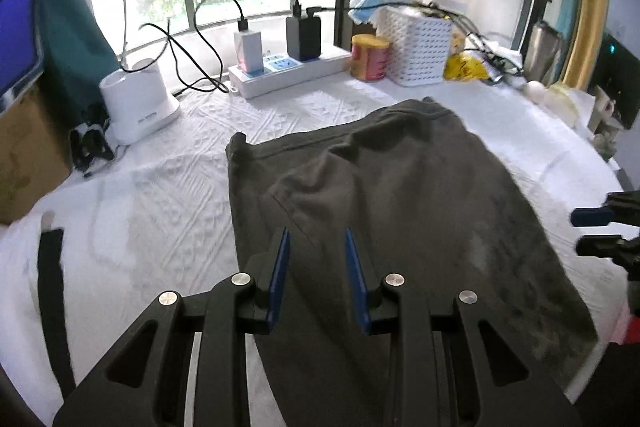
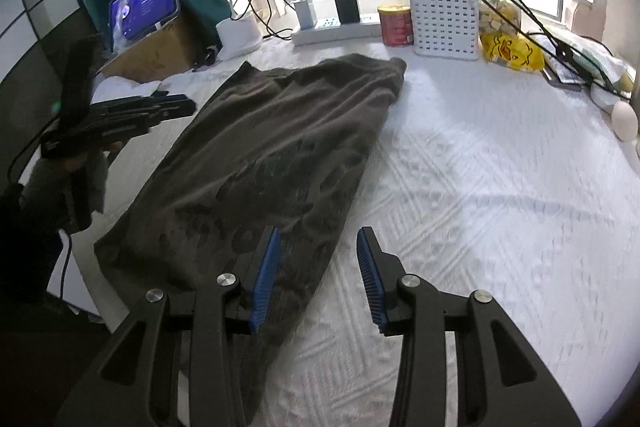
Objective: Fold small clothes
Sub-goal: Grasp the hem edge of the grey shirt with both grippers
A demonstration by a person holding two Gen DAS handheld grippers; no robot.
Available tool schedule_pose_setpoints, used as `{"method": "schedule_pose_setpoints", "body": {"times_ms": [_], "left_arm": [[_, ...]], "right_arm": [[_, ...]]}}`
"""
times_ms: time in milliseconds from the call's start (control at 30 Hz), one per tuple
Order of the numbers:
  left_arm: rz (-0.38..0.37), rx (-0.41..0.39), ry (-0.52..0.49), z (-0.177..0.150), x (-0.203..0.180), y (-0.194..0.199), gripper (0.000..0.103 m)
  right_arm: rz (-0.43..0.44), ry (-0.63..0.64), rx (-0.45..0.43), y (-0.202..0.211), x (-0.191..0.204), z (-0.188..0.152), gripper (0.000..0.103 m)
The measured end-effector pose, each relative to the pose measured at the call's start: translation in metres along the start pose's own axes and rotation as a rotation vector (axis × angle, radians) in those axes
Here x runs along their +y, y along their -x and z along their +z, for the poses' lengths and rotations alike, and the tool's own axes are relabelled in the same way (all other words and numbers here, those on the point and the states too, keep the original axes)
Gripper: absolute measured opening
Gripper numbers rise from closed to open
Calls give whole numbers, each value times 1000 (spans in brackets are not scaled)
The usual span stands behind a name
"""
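Note:
A dark grey-brown garment (image 1: 400, 187) lies folded lengthwise on the white textured table cover (image 1: 160, 195), its waistband end toward the window. My left gripper (image 1: 316, 231) hovers over the near left part of it, open, with nothing between its blue pads. In the right wrist view the same garment (image 2: 280, 147) runs from near left to far centre. My right gripper (image 2: 319, 230) is open above its near right edge, holding nothing. Each gripper shows in the other's view: the right gripper (image 1: 578, 231) at the right edge, the left gripper (image 2: 188, 107) at the left, held by a hand.
Along the window side stand a power strip (image 1: 288, 75) with chargers and cables, a red and yellow can (image 1: 370, 57), a white perforated basket (image 1: 420, 43) and a white lamp base (image 1: 138, 103). A black strap (image 1: 52, 299) lies near left. A yellow bag (image 2: 512, 53) sits far right.

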State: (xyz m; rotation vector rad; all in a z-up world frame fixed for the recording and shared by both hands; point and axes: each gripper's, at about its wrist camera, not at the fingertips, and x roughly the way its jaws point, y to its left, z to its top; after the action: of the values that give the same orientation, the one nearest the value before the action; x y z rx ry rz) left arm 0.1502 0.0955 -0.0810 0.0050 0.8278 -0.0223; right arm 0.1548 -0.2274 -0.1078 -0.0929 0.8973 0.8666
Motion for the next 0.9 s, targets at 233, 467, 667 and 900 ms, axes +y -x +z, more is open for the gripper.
{"method": "schedule_pose_setpoints", "body": {"times_ms": [233,467,667,900], "left_arm": [[-22,62,21,16,14,-40,63],[-25,95,21,12,18,-57,63],[-61,48,-28,16,18,-52,9],[-47,-8,13,24,38,-41,5]], "right_arm": [[-8,19,-14,-10,-1,15,40],[-14,23,-14,-22,-5,26,40],[-67,-35,-79,-27,-26,41,40],[-128,-48,-132,-44,-39,71,40]]}}
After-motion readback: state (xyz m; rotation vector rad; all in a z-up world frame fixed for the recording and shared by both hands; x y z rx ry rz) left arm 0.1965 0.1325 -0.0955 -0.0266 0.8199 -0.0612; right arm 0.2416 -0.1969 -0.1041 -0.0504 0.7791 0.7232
